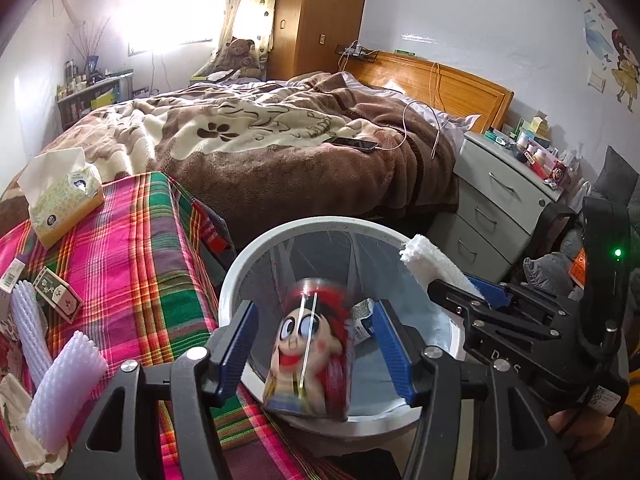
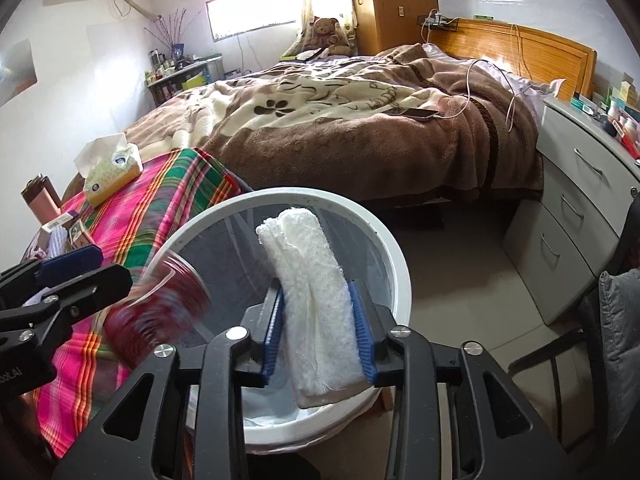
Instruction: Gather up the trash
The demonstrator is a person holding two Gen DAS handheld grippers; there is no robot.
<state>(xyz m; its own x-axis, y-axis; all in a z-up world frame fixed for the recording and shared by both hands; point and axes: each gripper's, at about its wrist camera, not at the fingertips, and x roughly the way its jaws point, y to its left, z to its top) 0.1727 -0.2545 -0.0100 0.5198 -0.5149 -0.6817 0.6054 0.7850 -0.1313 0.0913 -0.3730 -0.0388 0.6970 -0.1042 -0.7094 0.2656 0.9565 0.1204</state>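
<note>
Over the white bin [image 1: 240,276], the left gripper [image 1: 316,344] stands wide; the blurred cartoon can [image 1: 310,348] hangs between its fingers, untouched, long axis roughly upright. A crumpled wrapper [image 1: 362,320] lies inside the bin. To the right, the right gripper [image 2: 320,336] loosely brackets a folded white cloth [image 2: 308,280], pointing far-left over the bin.

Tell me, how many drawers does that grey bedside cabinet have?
3. The grey bedside cabinet shows a top drawer, a middle drawer and a bottom drawer, stacked beside the bed. None seems hidden.
</note>
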